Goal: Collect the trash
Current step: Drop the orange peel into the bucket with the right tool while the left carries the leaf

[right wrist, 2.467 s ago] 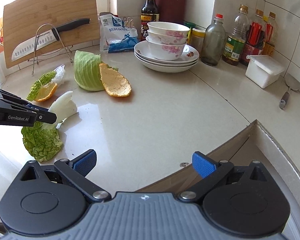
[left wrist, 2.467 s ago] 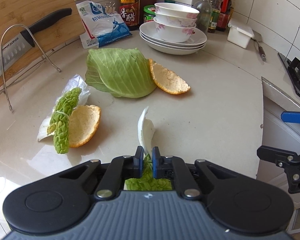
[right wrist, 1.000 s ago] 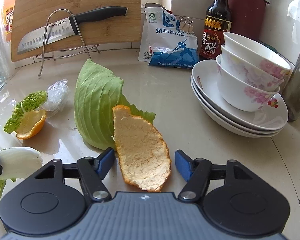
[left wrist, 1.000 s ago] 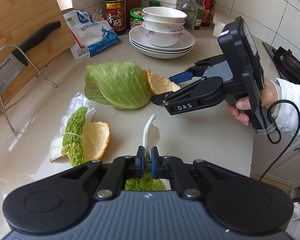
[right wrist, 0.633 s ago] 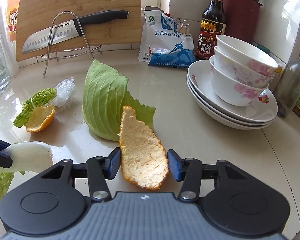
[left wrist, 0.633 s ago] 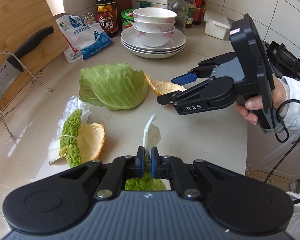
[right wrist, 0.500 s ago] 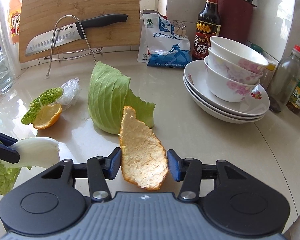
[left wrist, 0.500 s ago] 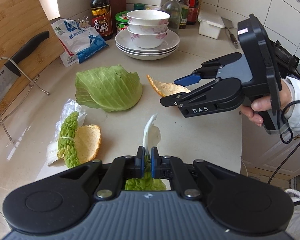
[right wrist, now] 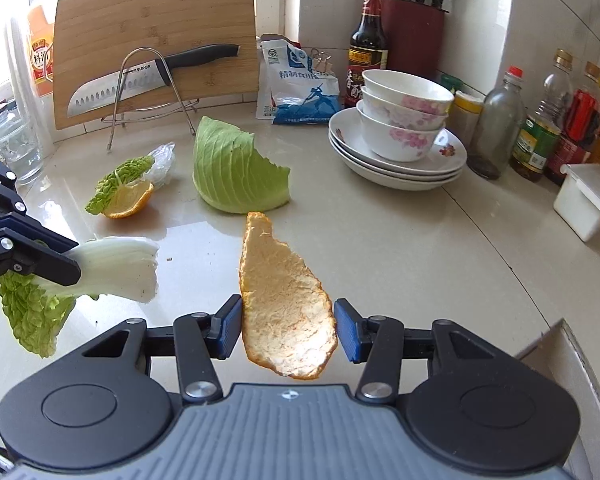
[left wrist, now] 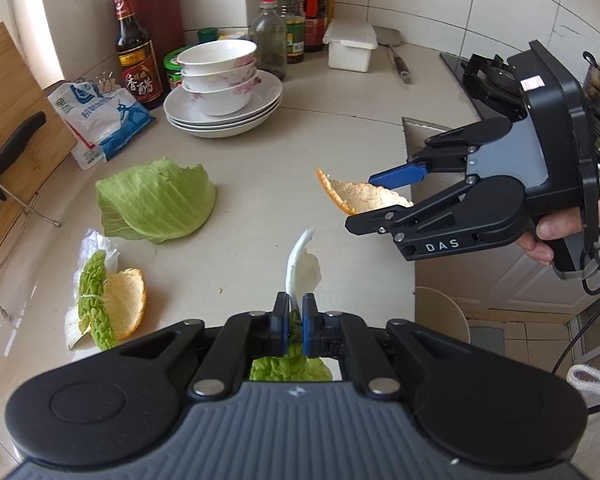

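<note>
Orange peel (right wrist: 286, 300) is being held between the blue pads of the right gripper (right wrist: 287, 334), lifted clear of the pale countertop (right wrist: 400, 248); in the left wrist view the same peel (left wrist: 360, 198) is being carried out toward the counter's edge. Whether the pads are truly biting its edges cannot be told for certain, though the peel is hanging between them unsupported. A napa cabbage leaf (left wrist: 303, 268) is being pinched by the left gripper (left wrist: 295, 322), its jaws pressed nearly together on the white stalk, the frilly green end drooping beneath.

The step in hand is judged to be the carrying-off of two scraps already picked up. Left on the counter are a cabbage wedge (left wrist: 156, 200) and a second peel (left wrist: 126, 306) lying against a small leafy bundle (left wrist: 94, 300). No bin is being shown clearly, so the next move calls for a receptacle to be found and both loads released over it, before the remaining scraps are fetched.
</note>
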Motion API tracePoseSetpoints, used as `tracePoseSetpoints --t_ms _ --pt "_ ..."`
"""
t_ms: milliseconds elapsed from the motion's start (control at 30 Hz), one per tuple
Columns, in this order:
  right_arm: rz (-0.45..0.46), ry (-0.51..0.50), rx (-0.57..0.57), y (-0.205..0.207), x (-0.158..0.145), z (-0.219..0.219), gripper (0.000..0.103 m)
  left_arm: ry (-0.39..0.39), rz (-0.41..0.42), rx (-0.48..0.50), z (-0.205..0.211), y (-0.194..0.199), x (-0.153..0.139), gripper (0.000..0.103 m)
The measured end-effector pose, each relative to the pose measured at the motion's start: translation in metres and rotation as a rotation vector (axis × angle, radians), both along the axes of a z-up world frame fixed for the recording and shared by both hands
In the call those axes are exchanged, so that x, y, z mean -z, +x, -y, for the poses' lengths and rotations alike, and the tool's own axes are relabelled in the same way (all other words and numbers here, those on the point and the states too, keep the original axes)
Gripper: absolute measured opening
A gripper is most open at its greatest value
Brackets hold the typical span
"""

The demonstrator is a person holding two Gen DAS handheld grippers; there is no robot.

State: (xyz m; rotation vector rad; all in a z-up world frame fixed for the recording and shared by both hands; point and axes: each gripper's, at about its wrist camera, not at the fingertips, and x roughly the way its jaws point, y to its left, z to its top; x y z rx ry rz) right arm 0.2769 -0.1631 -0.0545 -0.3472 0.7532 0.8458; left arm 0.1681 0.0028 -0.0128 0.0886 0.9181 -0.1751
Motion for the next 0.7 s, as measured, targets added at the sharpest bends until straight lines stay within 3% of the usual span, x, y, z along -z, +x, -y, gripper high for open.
tracePoseSetpoints --t_ms 367,700 --pt "-0.021 -0.011 0.219 -0.038 0.005 0.082 0.055 -0.023 0.024 0.15 0.056 -0.007 -0.004 0.004" --pt "-0.123 -0.088 0.388 -0.057 0.054 0.142 0.055 -0.04 0.004 0.264 0.102 0.002 0.009 0.004"
